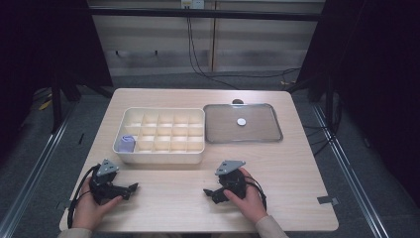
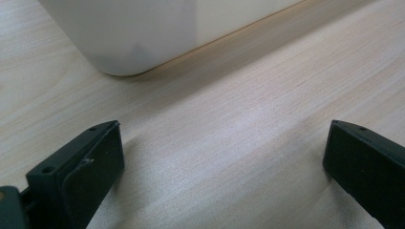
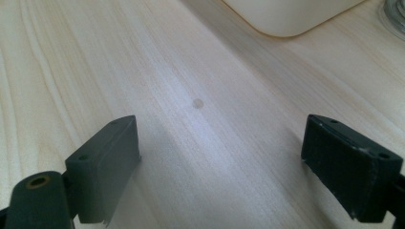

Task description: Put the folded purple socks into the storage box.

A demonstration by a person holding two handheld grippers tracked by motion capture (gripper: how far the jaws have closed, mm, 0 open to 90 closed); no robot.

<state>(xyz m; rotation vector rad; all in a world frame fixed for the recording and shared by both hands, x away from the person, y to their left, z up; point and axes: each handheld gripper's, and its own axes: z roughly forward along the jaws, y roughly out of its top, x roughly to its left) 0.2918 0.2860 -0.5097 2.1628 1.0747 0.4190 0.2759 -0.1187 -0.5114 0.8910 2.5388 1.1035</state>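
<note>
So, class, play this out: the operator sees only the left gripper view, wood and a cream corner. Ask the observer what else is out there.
Operator: What is that cream corner?
Observer: A divided organizer box, many compartments.
Operator: Anything in it?
Observer: A small lilac object in the near-left compartment; I cannot tell what it is.
Operator: What lies beside the box?
Observer: A grey tray, with a small white disc on it.
Operator: And the other gripper?
Observer: The right gripper is low over bare table, jaws open.
</note>
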